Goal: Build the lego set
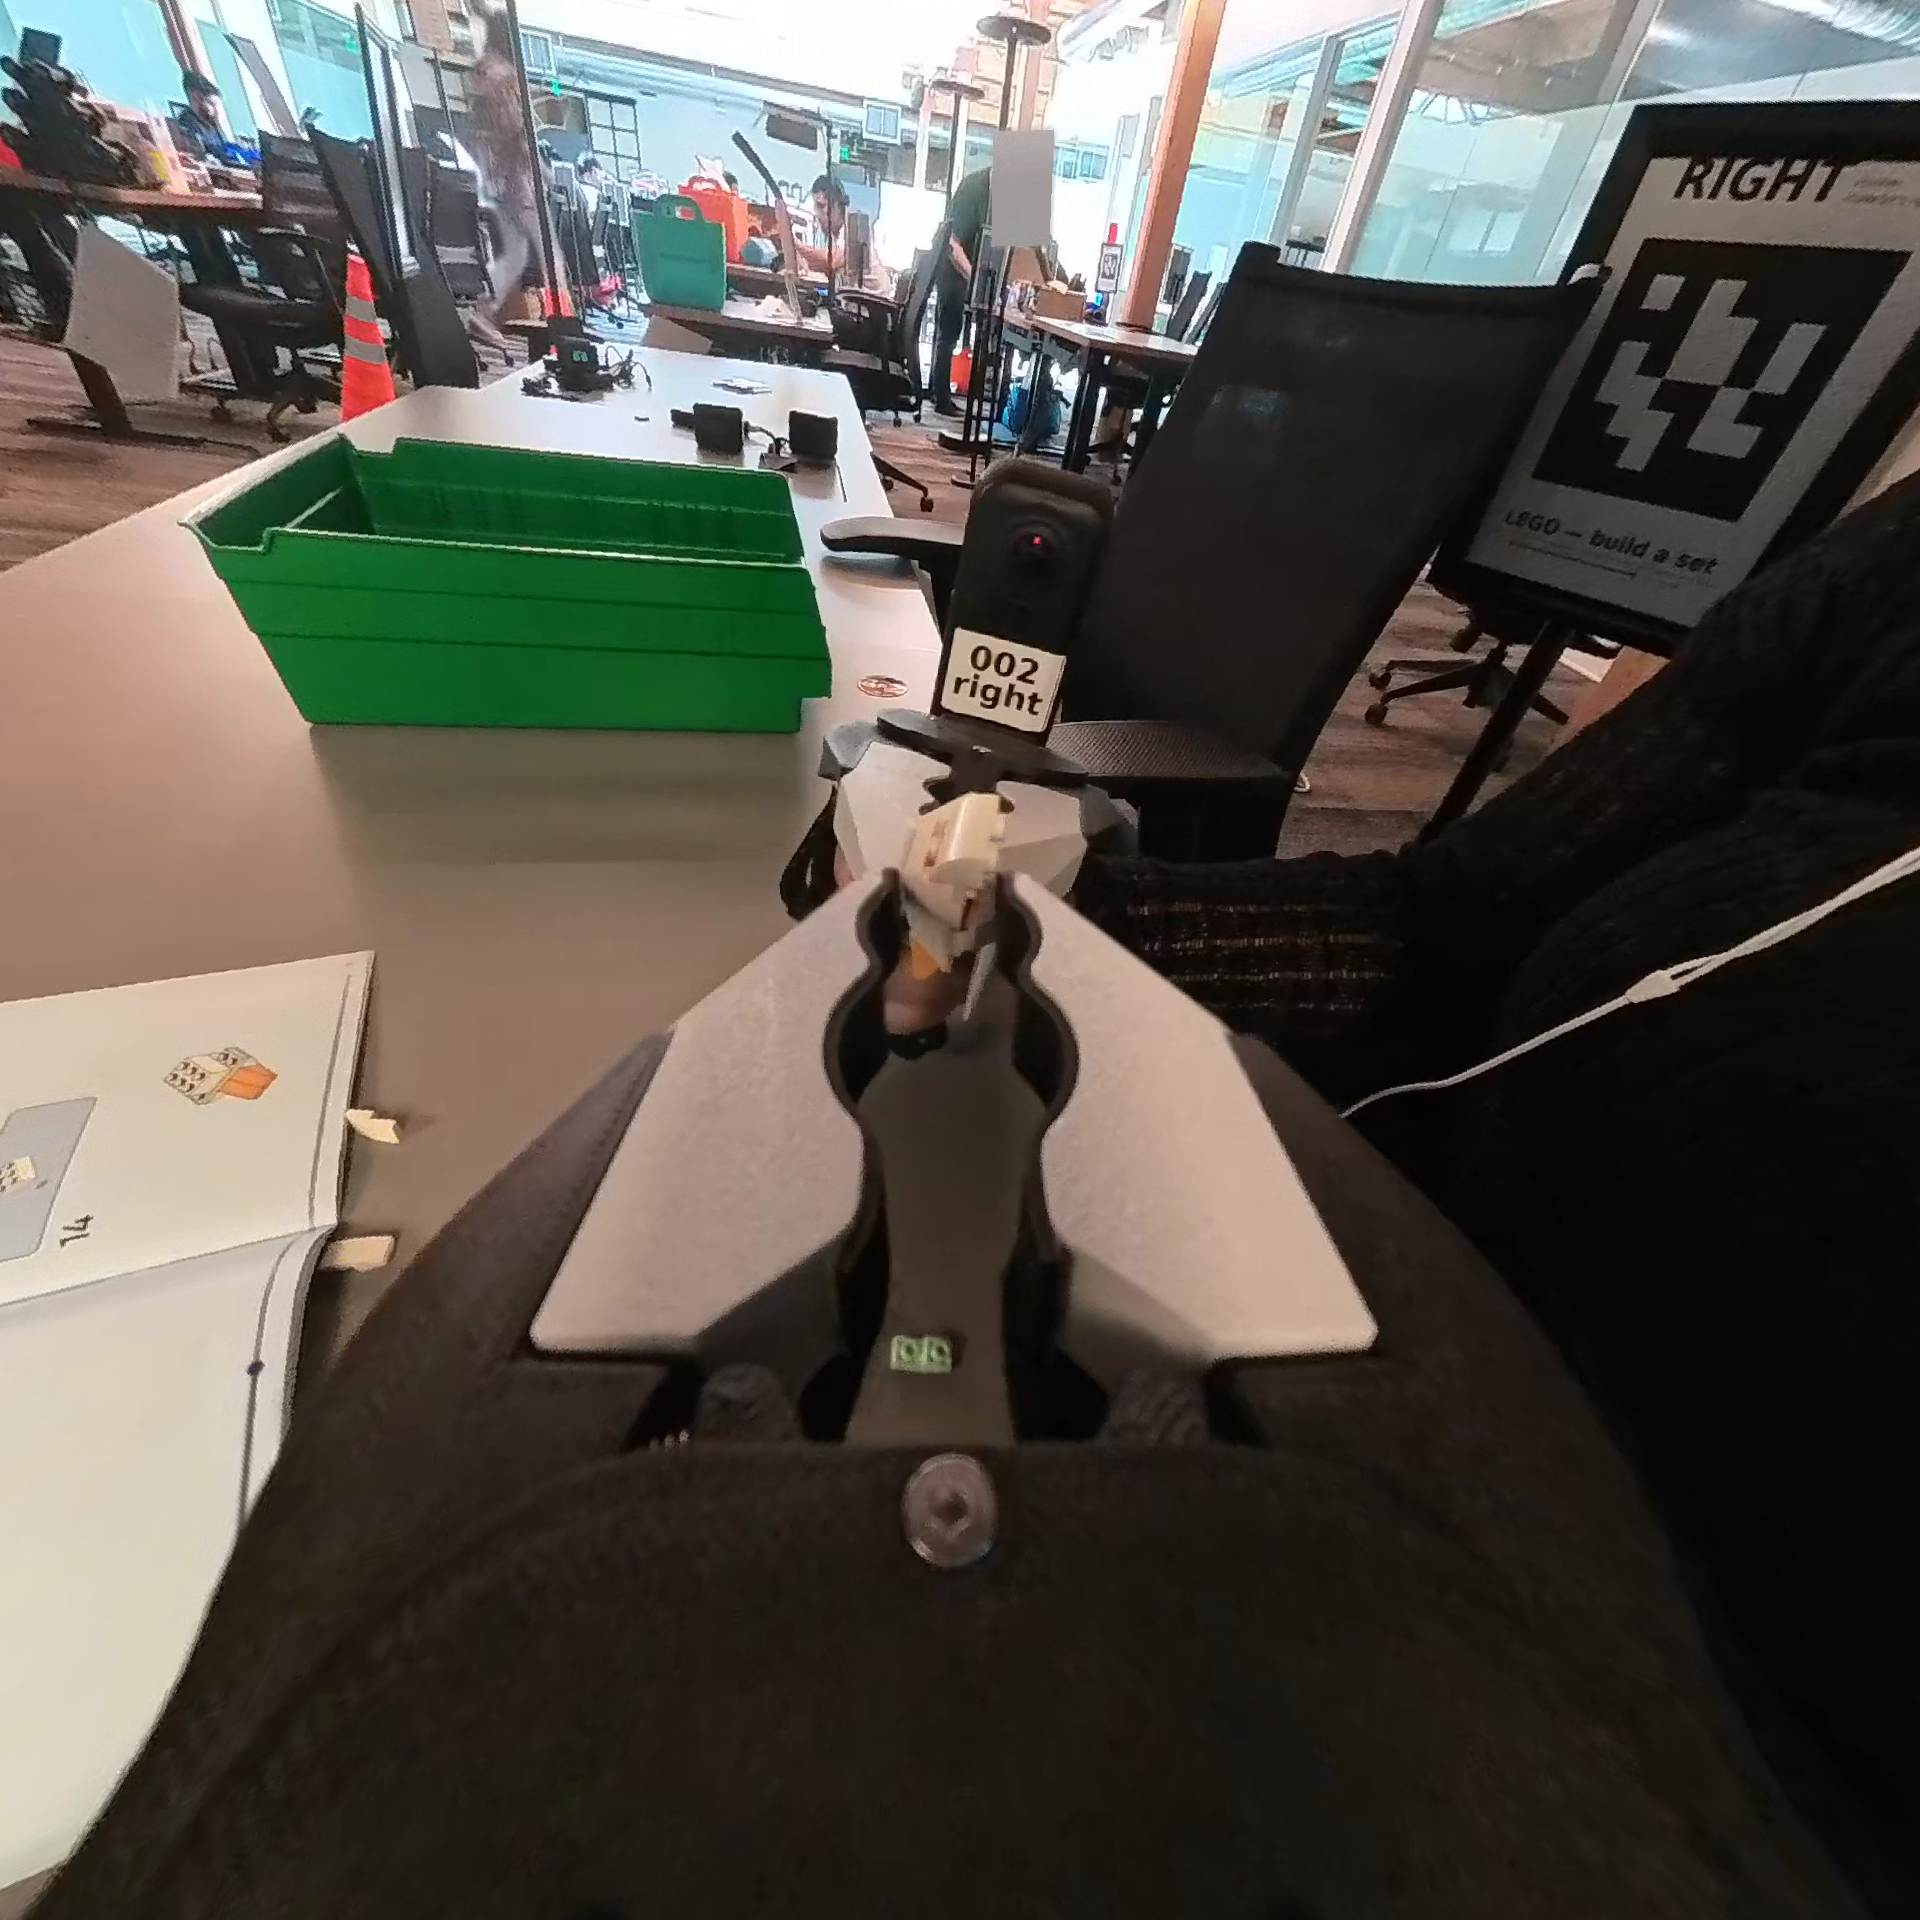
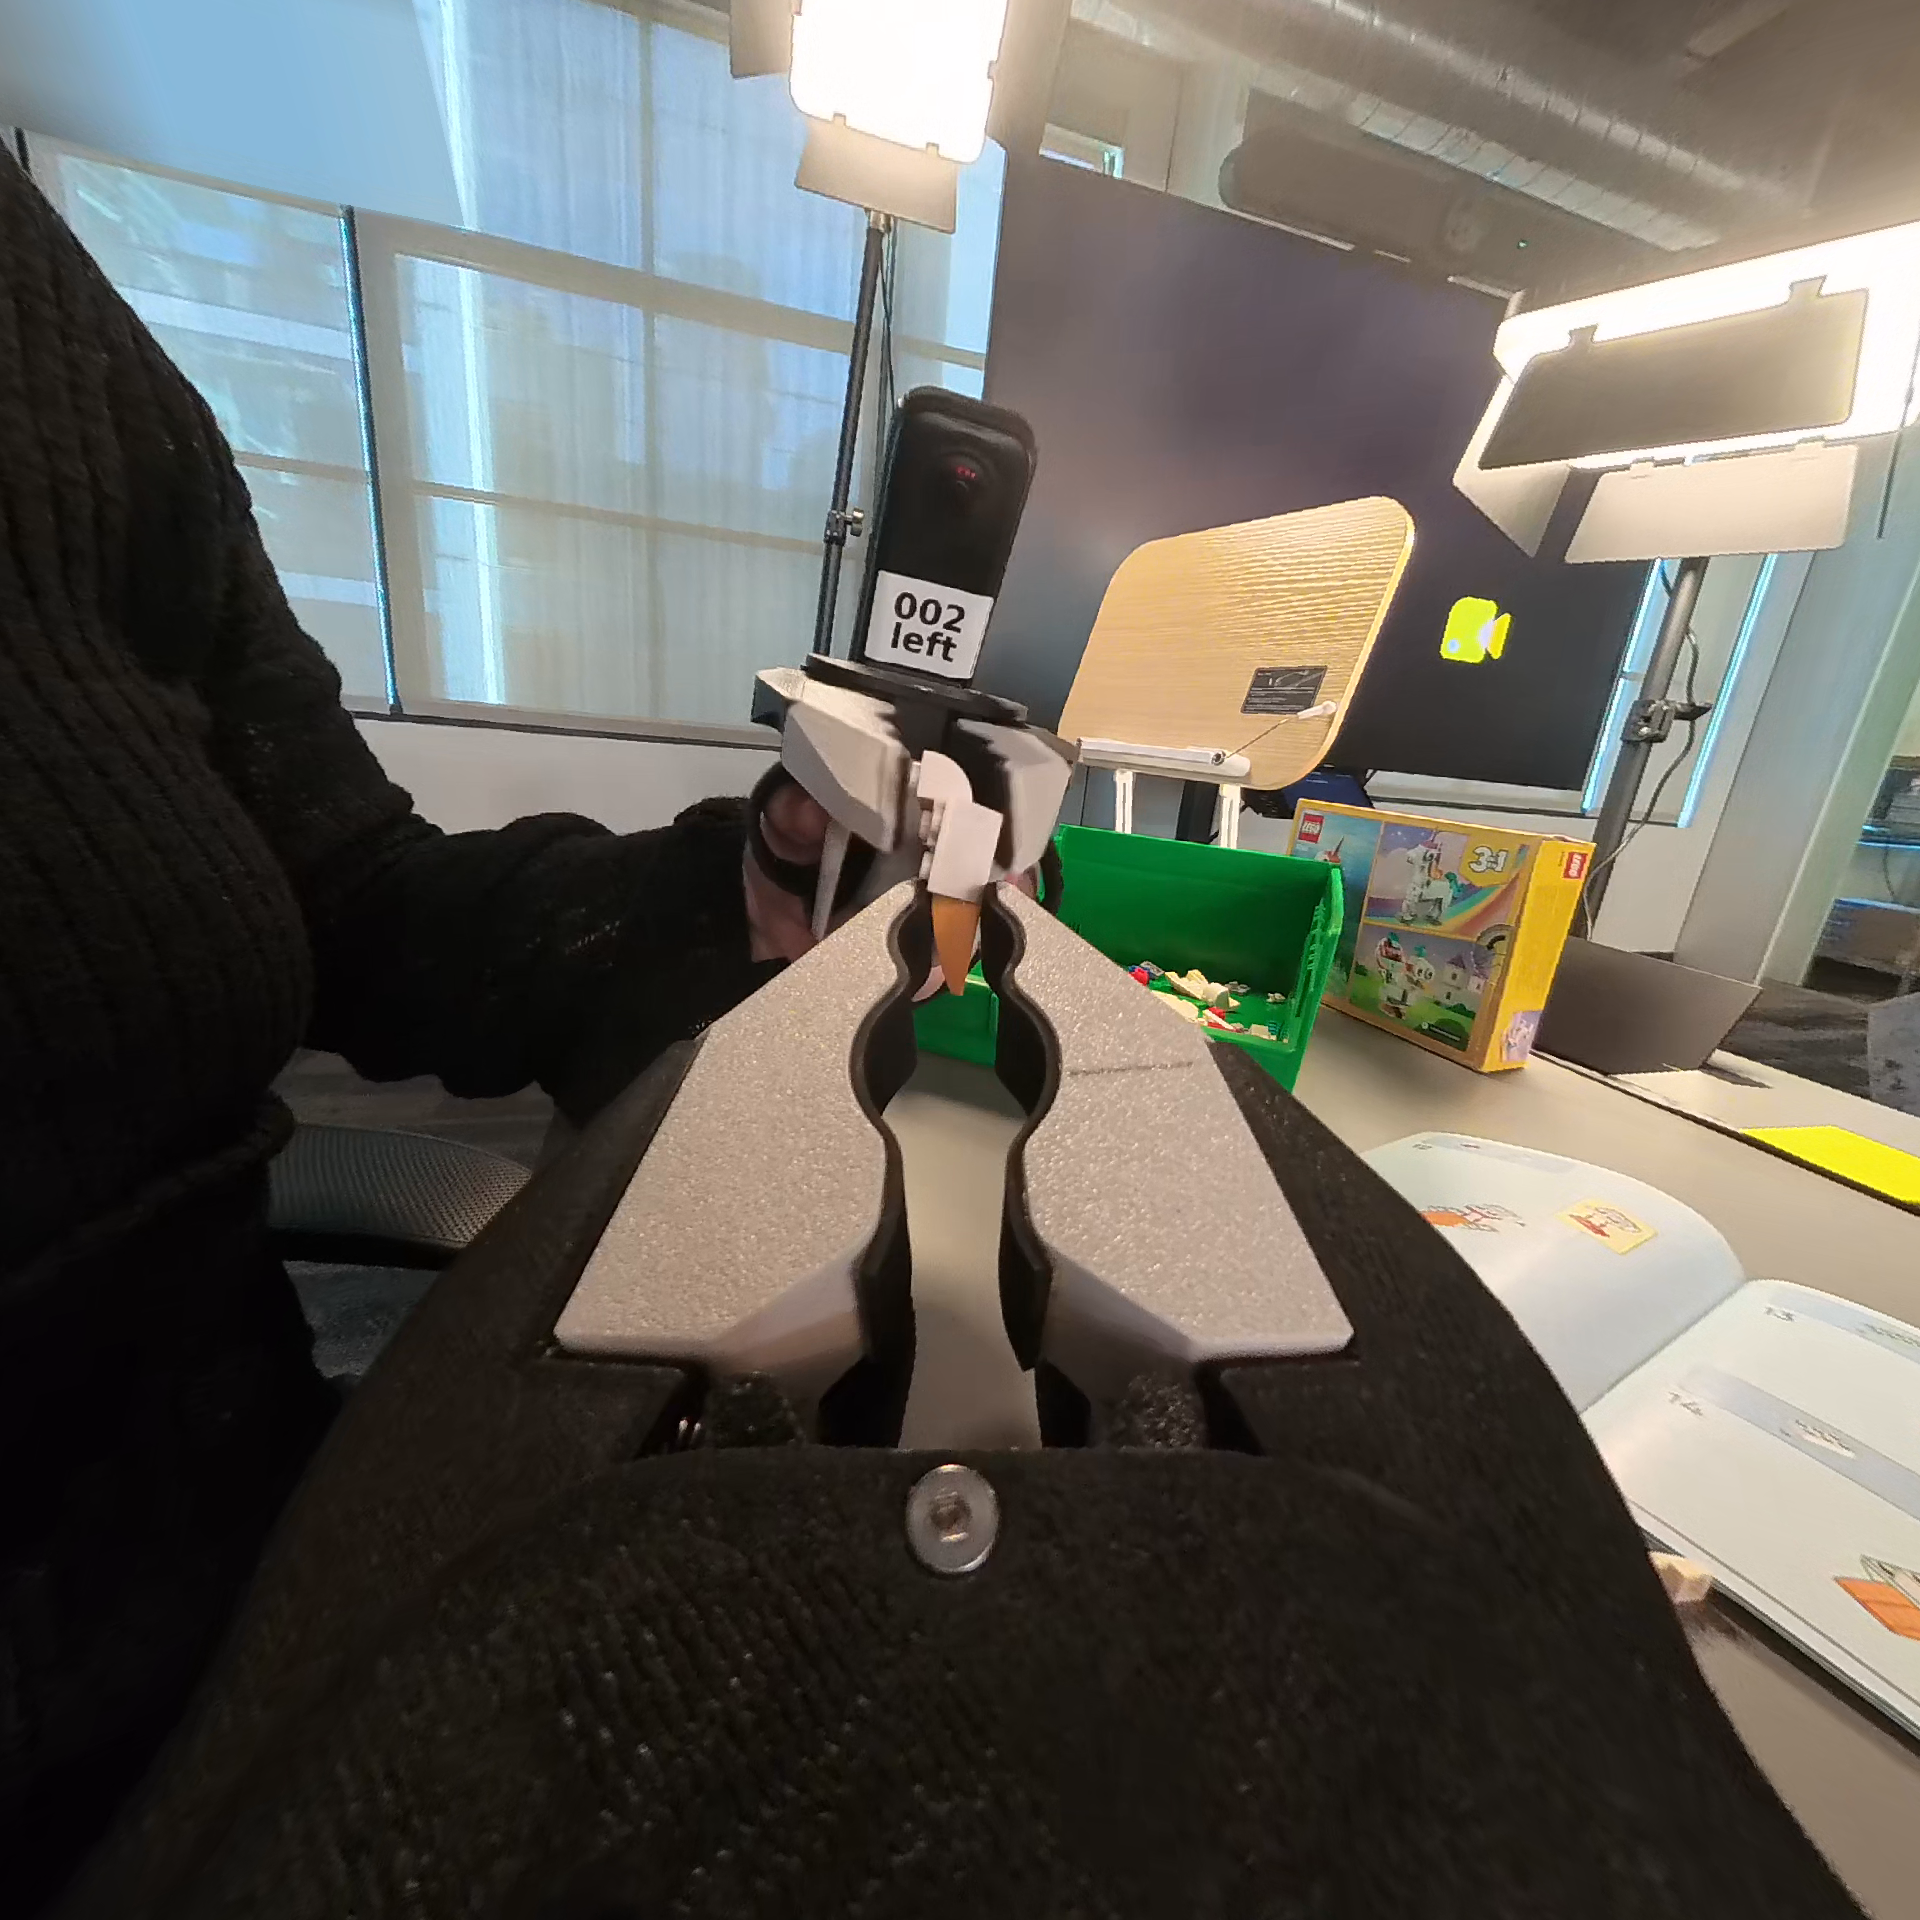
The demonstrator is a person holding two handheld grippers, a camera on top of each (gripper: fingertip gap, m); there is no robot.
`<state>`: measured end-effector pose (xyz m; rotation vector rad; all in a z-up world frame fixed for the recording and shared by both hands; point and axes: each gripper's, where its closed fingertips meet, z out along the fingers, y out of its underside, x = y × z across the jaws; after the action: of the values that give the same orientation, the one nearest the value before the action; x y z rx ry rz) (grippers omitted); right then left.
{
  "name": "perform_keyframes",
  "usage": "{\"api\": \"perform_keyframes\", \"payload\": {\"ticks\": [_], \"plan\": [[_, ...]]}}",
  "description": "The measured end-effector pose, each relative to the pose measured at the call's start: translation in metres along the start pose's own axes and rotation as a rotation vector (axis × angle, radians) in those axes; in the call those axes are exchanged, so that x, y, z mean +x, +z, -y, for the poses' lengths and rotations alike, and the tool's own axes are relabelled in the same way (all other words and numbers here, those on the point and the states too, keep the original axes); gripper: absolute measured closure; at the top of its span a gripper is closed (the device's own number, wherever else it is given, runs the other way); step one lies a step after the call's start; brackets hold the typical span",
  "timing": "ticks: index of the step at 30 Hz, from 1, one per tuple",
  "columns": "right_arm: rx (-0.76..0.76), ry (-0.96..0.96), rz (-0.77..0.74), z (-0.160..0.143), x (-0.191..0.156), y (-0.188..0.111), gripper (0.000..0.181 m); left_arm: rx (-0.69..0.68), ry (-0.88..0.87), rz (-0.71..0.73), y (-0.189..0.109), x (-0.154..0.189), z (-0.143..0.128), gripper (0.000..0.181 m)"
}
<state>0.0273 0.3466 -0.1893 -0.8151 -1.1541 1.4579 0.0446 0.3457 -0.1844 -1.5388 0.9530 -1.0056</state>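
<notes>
A small white and orange lego assembly is held in the air between my two grippers, which face each other tip to tip. My left gripper is shut on it, with the white part sticking out past the tips and an orange part behind them. In the right wrist view my right gripper is shut on the same assembly, and its orange pointed piece hangs between the tips. The right gripper also shows opposite in the left wrist view, and the left gripper opposite in the right wrist view.
Stacked empty green bins stand on the grey table. A green bin with loose bricks and the set's yellow box stand further back. The open instruction booklet lies flat, with loose white pieces beside it. A black office chair stands at the table edge. Both grippers' tips are close together, under 4 cm apart.
</notes>
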Motion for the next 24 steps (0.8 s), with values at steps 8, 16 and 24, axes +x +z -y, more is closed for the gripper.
{"api": "perform_keyframes", "payload": {"ticks": [8,16,24], "plan": [[-0.01,0.004,0.014,-0.0021,-0.0023,0.0011,0.174,0.019,0.018,-0.004,0.0,0.0006,0.0041,0.162],[-0.02,-0.022,0.012,-0.003,-0.0048,0.0014,0.174,0.012,0.04,-0.013,-0.0006,0.0022,0.004,0.169],[-0.013,-0.037,0.015,-0.0014,-0.0069,0.0021,0.174,0.001,0.103,0.046,-0.0017,0.0012,0.0027,0.161]]}}
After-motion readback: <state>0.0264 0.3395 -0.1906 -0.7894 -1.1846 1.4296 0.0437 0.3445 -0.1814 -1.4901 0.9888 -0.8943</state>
